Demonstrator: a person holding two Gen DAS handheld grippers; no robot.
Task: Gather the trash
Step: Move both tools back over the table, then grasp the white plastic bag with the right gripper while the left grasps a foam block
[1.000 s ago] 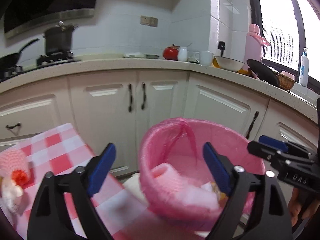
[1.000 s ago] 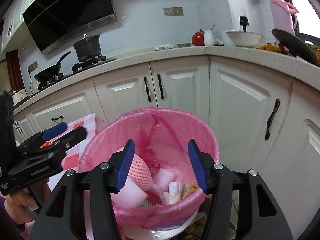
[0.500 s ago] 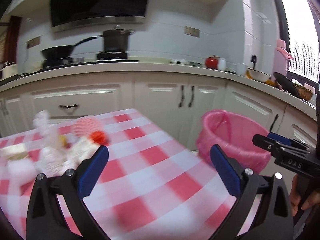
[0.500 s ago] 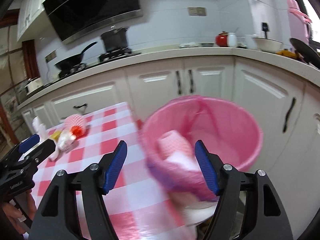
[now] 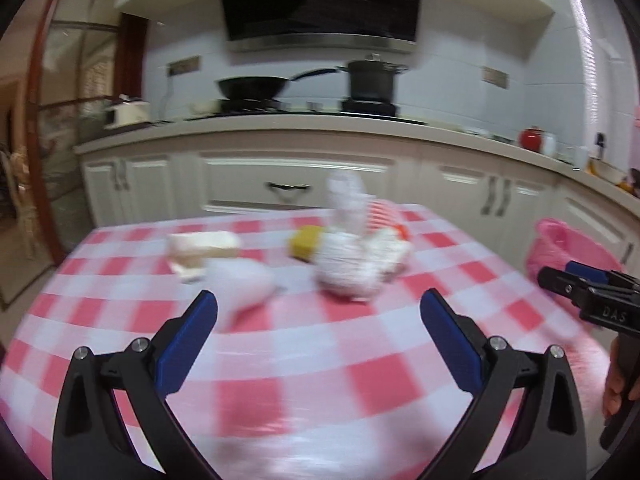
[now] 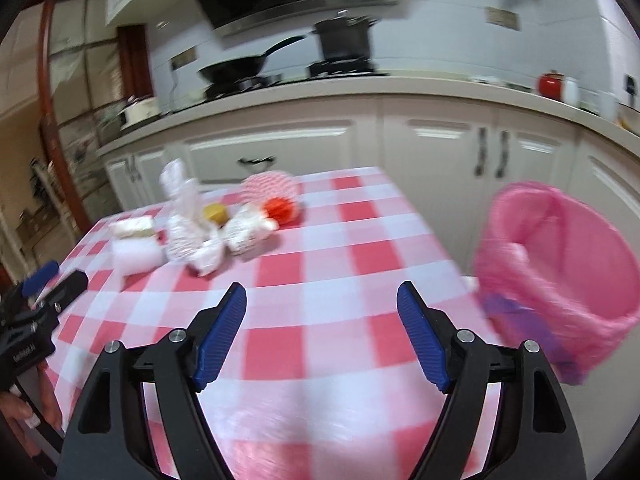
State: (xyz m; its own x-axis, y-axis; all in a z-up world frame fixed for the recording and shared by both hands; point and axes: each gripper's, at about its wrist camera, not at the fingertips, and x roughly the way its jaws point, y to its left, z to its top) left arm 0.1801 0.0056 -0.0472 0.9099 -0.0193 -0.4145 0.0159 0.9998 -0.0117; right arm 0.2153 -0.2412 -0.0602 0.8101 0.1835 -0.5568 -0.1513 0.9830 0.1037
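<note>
A heap of trash lies on the red-and-white checked table (image 5: 304,364) (image 6: 320,264): white foam netting (image 5: 352,268) (image 6: 192,240), a white foam block (image 5: 240,280) (image 6: 134,254), a yellow piece (image 5: 304,240) (image 6: 215,211), a pink net with an orange ball (image 6: 280,208). My left gripper (image 5: 318,314) stands wide open and holds nothing, just short of the heap. My right gripper (image 6: 322,306) hangs over bare cloth; its jaws are opening with nothing between them. The pink-lined bin (image 6: 560,280) (image 5: 560,248) stands off the table's right edge with trash inside.
White kitchen cabinets (image 5: 296,176) and a counter run behind the table, with a wok (image 5: 256,87) and a black pot (image 5: 370,80) on the hob. A red jar (image 6: 550,83) stands on the counter at the right. A hand (image 6: 24,416) holds the left gripper's handle.
Both grippers have swung left, away from the pink bin and over the checked table toward the trash heap. The right gripper's jaws have spread wider. The left gripper stays wide open.
</note>
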